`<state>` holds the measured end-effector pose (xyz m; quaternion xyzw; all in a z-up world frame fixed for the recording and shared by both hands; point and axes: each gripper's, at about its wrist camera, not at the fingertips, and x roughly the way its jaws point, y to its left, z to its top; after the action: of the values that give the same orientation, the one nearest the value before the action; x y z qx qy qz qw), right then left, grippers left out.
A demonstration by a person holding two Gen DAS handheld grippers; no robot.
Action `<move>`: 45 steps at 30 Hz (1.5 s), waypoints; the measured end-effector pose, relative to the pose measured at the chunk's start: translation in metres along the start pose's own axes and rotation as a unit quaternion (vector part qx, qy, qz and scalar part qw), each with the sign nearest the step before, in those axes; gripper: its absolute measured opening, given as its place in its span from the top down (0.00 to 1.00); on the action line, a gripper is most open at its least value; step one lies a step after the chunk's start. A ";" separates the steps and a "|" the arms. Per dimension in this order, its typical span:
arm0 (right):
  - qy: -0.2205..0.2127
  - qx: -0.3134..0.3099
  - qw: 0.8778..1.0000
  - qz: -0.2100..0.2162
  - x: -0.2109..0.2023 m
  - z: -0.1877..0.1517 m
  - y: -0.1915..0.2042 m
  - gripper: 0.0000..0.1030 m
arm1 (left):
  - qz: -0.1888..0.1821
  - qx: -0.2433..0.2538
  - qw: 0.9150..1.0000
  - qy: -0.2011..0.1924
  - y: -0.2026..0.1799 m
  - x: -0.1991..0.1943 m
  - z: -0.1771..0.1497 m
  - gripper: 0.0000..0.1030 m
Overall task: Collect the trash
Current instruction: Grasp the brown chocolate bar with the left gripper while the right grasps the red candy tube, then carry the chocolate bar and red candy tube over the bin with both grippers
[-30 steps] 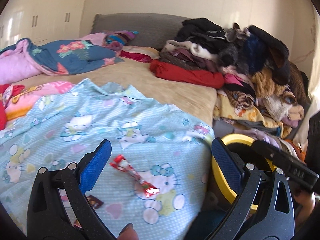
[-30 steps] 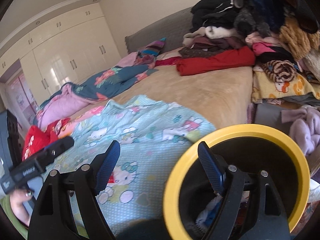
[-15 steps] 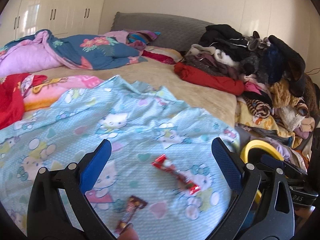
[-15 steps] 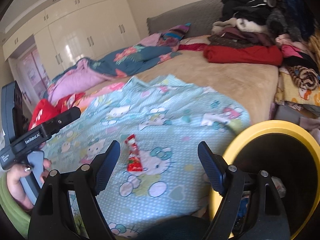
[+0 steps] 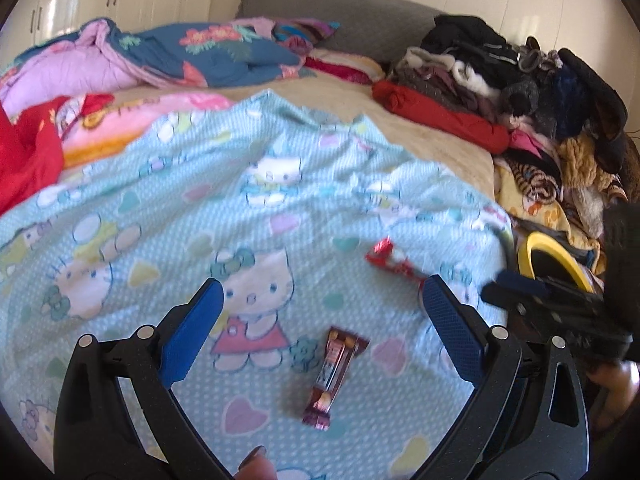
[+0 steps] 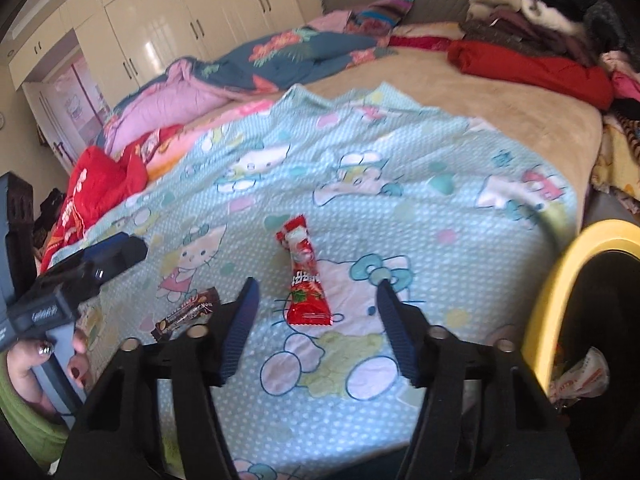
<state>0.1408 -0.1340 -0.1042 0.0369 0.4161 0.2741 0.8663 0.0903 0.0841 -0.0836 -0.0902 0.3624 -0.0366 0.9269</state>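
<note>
Right gripper (image 6: pixel 316 304) had just been narrowing, jaws part open and holding nothing, red wrapper (image 6: pixel 304 276) lying between the tips on the blue blanket (image 6: pixel 440 208). Left gripper (image 5: pixel 320 312) was wide open, empty, above the brown wrapper (image 5: pixel 334 372). My read: lower until the pads straddle the wrapper, pinch without catching fabric, then lift to the yellow-rimmed bin (image 6: pixel 560 280) alongside the bed.

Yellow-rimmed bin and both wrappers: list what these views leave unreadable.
- Yellow-rimmed bin: right wrist view, cut off by the frame edge and the right gripper; contents mostly hidden.
- Red wrapper: left wrist view, blurred, one end behind the left gripper.
- Brown wrapper: print too small.
</note>
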 end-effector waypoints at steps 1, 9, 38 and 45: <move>0.010 0.000 1.000 0.001 0.007 0.001 0.001 0.52 | -0.006 0.001 1.000 0.009 0.001 0.002 -0.004 0.16; 0.068 0.014 0.998 0.001 0.053 0.000 -0.002 0.74 | -0.034 0.009 0.997 0.070 0.007 0.024 -0.024 0.31; -0.045 0.069 0.997 0.003 -0.030 -0.014 -0.038 0.83 | -0.041 0.089 0.992 0.078 -0.050 0.026 -0.013 0.90; -0.068 0.078 0.995 -0.005 -0.054 -0.013 -0.053 0.83 | -0.056 0.111 0.990 0.063 -0.084 0.021 -0.003 0.90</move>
<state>0.1272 -0.2088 -0.0906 0.1205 0.3768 0.2331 0.8883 0.1034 -0.0013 -0.0839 -0.0041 0.4080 -0.1345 0.9030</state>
